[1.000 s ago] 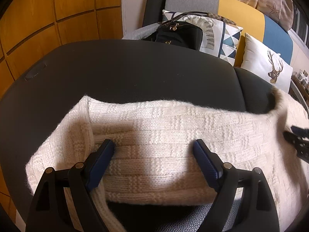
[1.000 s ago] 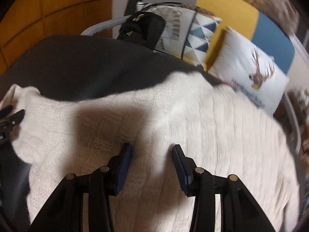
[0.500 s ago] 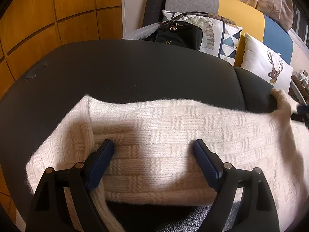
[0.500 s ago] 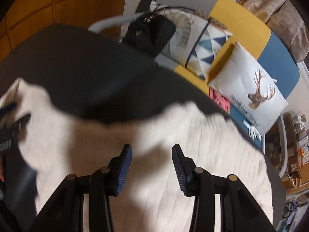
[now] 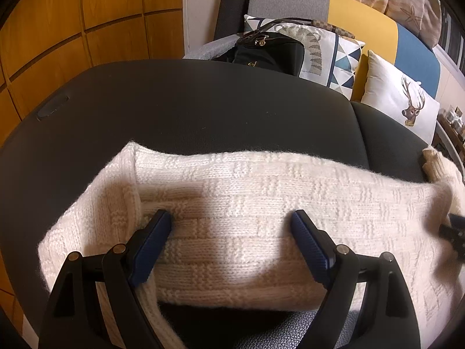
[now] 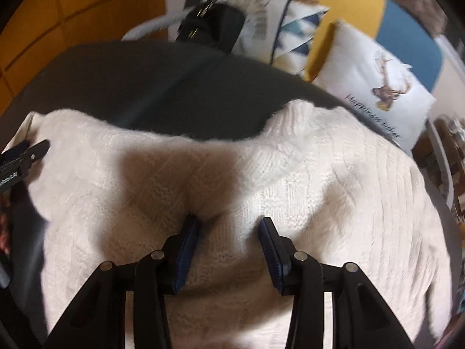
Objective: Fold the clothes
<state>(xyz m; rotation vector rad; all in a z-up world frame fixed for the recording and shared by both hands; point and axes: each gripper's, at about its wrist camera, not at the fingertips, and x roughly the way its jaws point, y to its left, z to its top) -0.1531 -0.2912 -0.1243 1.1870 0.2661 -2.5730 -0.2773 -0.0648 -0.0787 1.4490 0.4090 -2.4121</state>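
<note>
A cream knitted sweater lies across the black table, its near edge folded over. My left gripper stands wide open over the folded left part, with its blue pads apart on the knit and gripping nothing. In the right wrist view the same sweater spreads below, its collar bump towards the far side. My right gripper hangs open just above the sweater's middle, and the picture is blurred by motion. Each gripper shows at the edge of the other's view: the right gripper and the left gripper.
Bare black table top lies beyond the sweater. Behind it a sofa carries a black handbag, a patterned cushion and a deer cushion. Wooden wall panels stand at the left.
The right gripper swung about over the sweater: at the edge of the left view it rose, then dropped lower. The sweater's collar end shifted slightly. The left gripper kept still.
</note>
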